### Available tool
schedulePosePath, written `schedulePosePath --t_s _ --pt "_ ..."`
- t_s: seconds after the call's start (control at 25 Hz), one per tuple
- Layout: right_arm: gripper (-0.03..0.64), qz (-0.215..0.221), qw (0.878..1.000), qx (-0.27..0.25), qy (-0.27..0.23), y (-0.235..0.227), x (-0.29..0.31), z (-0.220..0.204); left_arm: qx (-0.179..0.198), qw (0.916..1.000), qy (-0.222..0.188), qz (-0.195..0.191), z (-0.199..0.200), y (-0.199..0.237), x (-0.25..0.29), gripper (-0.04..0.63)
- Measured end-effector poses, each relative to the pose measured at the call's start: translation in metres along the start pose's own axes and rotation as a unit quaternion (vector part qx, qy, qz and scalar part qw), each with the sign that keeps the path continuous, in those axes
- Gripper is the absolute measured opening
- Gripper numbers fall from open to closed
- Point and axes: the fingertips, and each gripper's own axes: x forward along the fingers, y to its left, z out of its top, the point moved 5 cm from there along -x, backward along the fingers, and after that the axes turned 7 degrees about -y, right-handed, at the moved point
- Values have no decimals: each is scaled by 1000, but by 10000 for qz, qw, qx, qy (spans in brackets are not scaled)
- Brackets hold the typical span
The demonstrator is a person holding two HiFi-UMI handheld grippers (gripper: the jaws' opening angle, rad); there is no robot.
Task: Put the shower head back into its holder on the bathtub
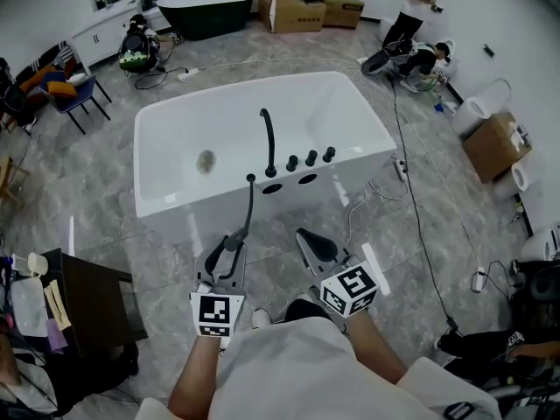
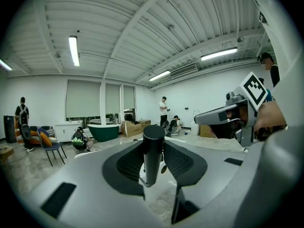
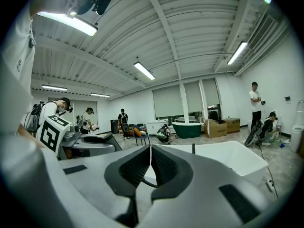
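Left gripper [image 1: 229, 248] clamped on shower head [image 1: 248, 205], not yet at holder [image 1: 272, 188] on bathtub [image 1: 343, 112], one o'clock; right gripper [image 1: 306, 237] pressed together, empty.

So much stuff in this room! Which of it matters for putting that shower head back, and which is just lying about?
For the job: shower head, left gripper holding it, white tub, rim holes.
Lying about: green tub, boxes, blue chair, backpack.
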Motion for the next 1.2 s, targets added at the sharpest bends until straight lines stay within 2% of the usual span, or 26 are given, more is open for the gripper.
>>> schedulePosePath --t_s 0.36,0.76,0.96,1.2 --pt "18 -204 9992 324 85 -22 22 -12 -90 9999 -46 -46 6 14 24 135" --pt "18 63 9995 300 -16 -57 69 -2 2 9997 -211 -121 30 27 70 135" --pt "18 179 9997 137 20 -77 89 2 -11 9997 -248 -68 38 35 99 135" --pt "18 305 9993 222 13 -109 116 11 45 9996 -273 57 54 47 136 135"
